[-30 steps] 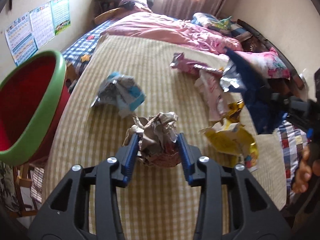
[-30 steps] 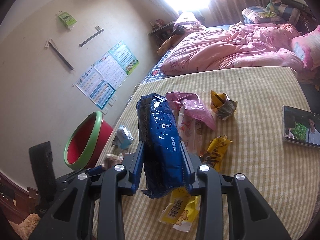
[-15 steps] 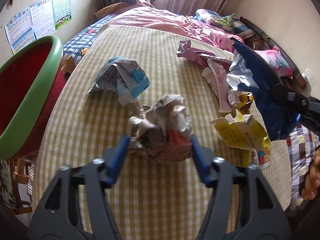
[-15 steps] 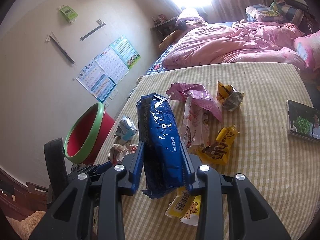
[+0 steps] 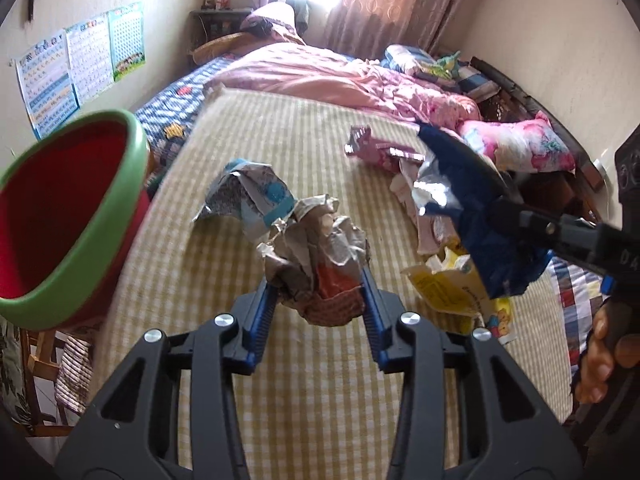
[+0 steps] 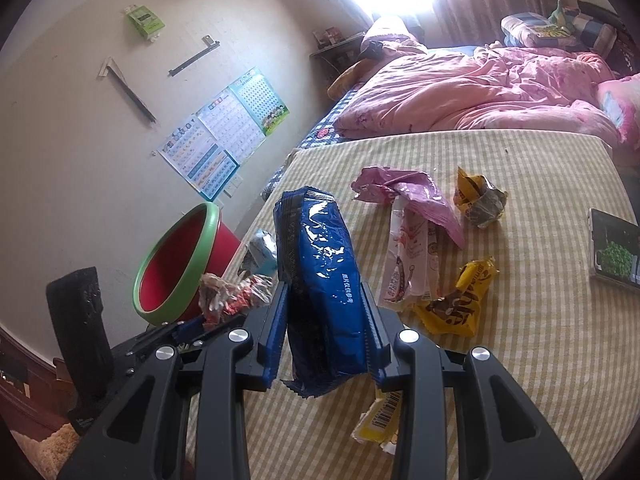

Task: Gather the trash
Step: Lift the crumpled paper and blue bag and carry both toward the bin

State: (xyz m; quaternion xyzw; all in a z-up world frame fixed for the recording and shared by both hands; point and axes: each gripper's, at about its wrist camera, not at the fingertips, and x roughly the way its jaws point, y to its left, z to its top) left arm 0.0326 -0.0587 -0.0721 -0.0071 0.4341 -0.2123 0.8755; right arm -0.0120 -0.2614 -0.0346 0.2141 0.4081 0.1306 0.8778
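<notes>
A crumpled grey-and-red paper wad (image 5: 316, 248) sits between the blue pads of my left gripper (image 5: 320, 280), whose jaws are closing and pressing on it, just above the checked bed cover (image 5: 320, 380). The red bin with a green rim (image 5: 120, 208) stands close at the left, beside the bed. My right gripper (image 6: 326, 300) is shut on a blue foil wrapper (image 6: 324, 272), held upright over the bed. In the right wrist view the bin (image 6: 176, 264) and the wad (image 6: 232, 296) lie to the lower left.
Loose trash lies on the cover: a blue-white crumpled wrapper (image 5: 248, 192), a pink wrapper (image 6: 412, 192), a white-pink packet (image 6: 408, 260), yellow wrappers (image 6: 460, 304). A phone (image 6: 612, 248) rests at the right edge. Pink bedding (image 6: 480, 92) is piled behind.
The left jaws widened around the paper wad, then closed on it again, and the wad now sits a little higher. The right gripper kept still with the blue wrapper.
</notes>
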